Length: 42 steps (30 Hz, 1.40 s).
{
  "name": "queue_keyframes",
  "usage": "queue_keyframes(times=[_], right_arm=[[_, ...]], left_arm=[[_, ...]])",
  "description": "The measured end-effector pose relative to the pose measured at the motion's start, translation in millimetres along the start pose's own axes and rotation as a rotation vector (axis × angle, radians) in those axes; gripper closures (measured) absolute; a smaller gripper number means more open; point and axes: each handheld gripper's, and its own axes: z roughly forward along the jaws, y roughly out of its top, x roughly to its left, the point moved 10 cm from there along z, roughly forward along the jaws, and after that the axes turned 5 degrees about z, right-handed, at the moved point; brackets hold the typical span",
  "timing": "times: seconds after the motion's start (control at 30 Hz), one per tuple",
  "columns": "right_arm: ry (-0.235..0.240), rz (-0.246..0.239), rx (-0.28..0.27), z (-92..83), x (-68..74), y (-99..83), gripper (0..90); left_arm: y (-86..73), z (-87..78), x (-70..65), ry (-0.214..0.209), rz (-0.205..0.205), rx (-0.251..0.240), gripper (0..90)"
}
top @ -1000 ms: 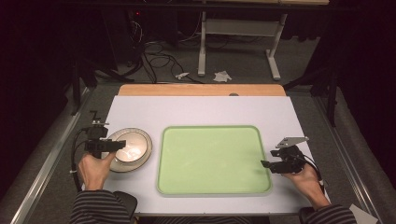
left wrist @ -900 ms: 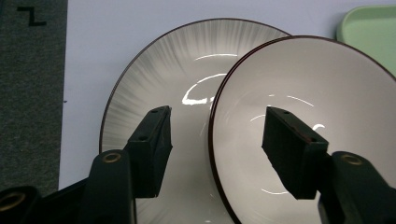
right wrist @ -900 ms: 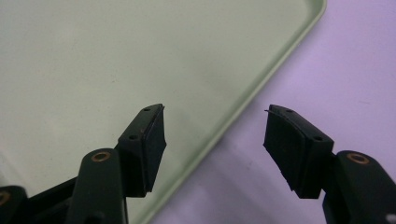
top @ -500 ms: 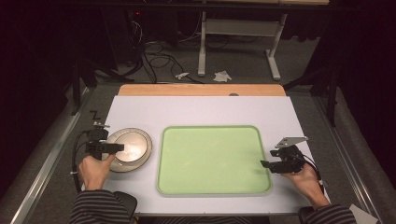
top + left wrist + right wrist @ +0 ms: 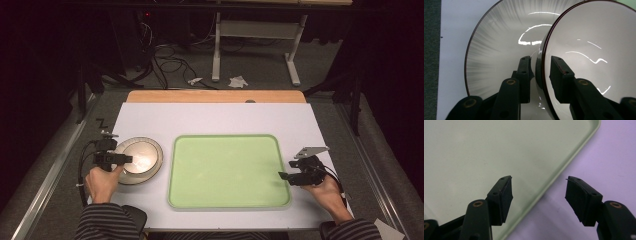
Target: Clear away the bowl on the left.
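The table (image 5: 215, 117) carries a green tray (image 5: 227, 170) at its centre, bare, so whatever loading is meant has not begun, I'd say. At 9 o'clock of the tray sits a plate (image 5: 150, 167) with a bowl (image 5: 137, 155) on it. The left hand-held gripper (image 5: 537, 72) has its jaws astride the bowl's rim, nearly closed on it. The right hand-held gripper (image 5: 537, 192) gapes wide and empty over the tray's 3 o'clock edge. No writing or brand is readable.
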Motion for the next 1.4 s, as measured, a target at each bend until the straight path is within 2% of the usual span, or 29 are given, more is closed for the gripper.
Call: queue_keyframes(times=[0.23, 0.4, 0.63, 0.83, 1.0, 1.17, 1.4], right_arm=[[0.007, 0.003, 0.005, 0.4, 1.0, -0.3, 39.7], [0.004, 0.001, 0.001, 1.2, 0.9, 0.2, 39.7], [0.005, 0.002, 0.002, 0.7, 0.9, 0.2, 39.7], [0.006, 0.004, 0.0, 1.1, 0.8, 0.4, 39.7], [0.008, 0.006, -0.007, 1.2, 0.7, 1.4, 39.6], [0.007, -0.001, -0.007, 1.5, 0.4, 1.4, 39.6], [0.004, 0.0, -0.004, 2.3, -0.5, 1.6, 39.6]], left_arm=[[-1.4, 2.5, 1.5, 0.012, -0.006, 0.012, 80.5], [0.7, 2.2, 1.6, 0.005, -0.023, 0.009, 82.5], [5.3, -1.0, -3.0, -0.033, -0.057, -0.003, 82.3], [6.6, -3.3, -5.0, -0.033, -0.041, -0.017, 82.3], [12.8, -11.7, -8.2, -0.054, -0.036, -0.048, 82.3], [17.5, -20.8, -18.7, -0.081, -0.013, -0.078, 82.3], [18.1, -25.1, -29.3, -0.107, 0.007, -0.085, 82.3]])
